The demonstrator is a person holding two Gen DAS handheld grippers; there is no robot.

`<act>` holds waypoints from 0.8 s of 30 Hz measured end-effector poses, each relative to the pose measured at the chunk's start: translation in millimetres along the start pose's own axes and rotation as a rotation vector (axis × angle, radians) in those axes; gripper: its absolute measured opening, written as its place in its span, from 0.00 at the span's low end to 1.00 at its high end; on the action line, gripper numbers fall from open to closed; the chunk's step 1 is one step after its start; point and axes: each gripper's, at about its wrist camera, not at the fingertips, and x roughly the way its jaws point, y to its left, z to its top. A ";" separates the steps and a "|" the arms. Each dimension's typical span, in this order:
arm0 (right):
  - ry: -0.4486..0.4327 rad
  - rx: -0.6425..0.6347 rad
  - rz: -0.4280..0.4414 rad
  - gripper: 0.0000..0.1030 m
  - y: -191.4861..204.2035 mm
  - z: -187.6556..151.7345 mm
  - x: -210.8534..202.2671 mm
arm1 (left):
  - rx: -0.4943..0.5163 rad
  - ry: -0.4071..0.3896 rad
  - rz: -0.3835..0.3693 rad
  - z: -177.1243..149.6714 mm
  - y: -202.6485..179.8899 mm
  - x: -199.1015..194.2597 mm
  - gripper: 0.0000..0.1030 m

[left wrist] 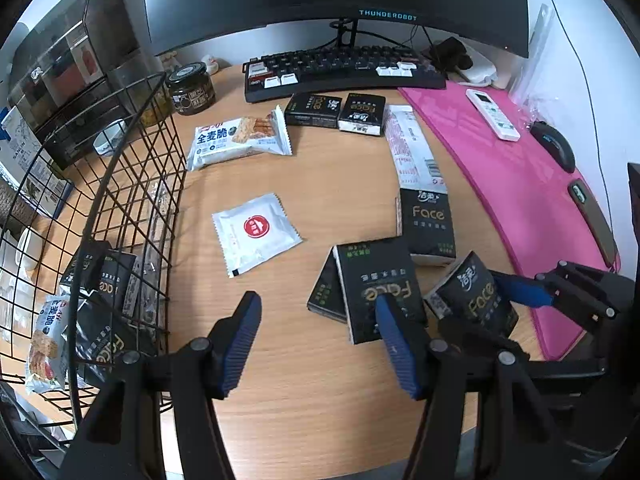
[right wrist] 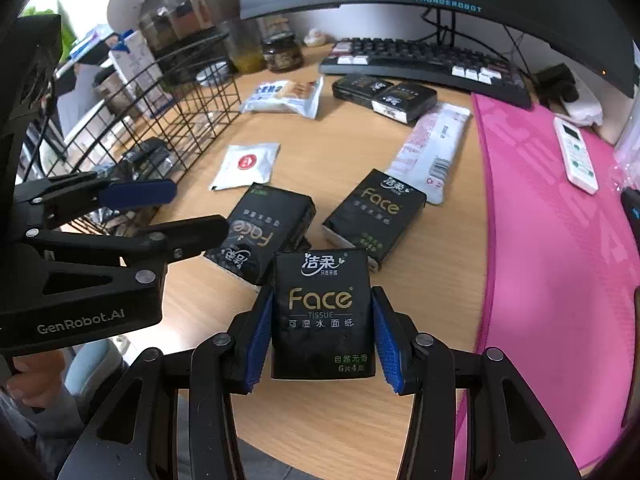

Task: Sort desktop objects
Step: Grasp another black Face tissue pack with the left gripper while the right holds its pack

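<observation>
Your right claw (right wrist: 322, 338) was clamped on a black tissue pack (right wrist: 322, 312), both blue pads pressed to its sides, lifted off the counter (right wrist: 320, 432) near its front edge. Its label read "Face TISSUE". Your left claw (left wrist: 316, 340) hung released over bare wood, nothing between its pads. 2 more Face packs (right wrist: 260, 232) lay just ahead, one leaning on another; a third (right wrist: 376, 216) sat beside the pink mat (right wrist: 560, 260). The wire basket (left wrist: 132, 184) at the left edge already held packs. Open wood lay between basket and packs, broken only by a white sachet (left wrist: 256, 232). The monitor (left wrist: 336, 0) read "THUNDEROBOT".
</observation>
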 end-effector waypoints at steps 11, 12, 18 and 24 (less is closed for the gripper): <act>-0.002 0.060 -0.024 0.46 -25.5 2.0 -4.0 | 0.029 0.006 -0.014 1.9 -15.5 9.1 0.64; 0.001 0.063 -0.023 0.46 -26.9 1.0 -3.3 | 0.031 0.005 -0.016 2.8 -16.8 9.7 0.64; 0.007 0.091 -0.032 0.46 -38.0 -4.6 -1.9 | 0.054 0.009 -0.022 6.5 -27.6 17.3 0.64; 0.013 0.128 -0.041 0.46 -49.8 -9.6 -1.8 | 0.075 0.035 -0.016 9.4 -36.7 30.9 0.67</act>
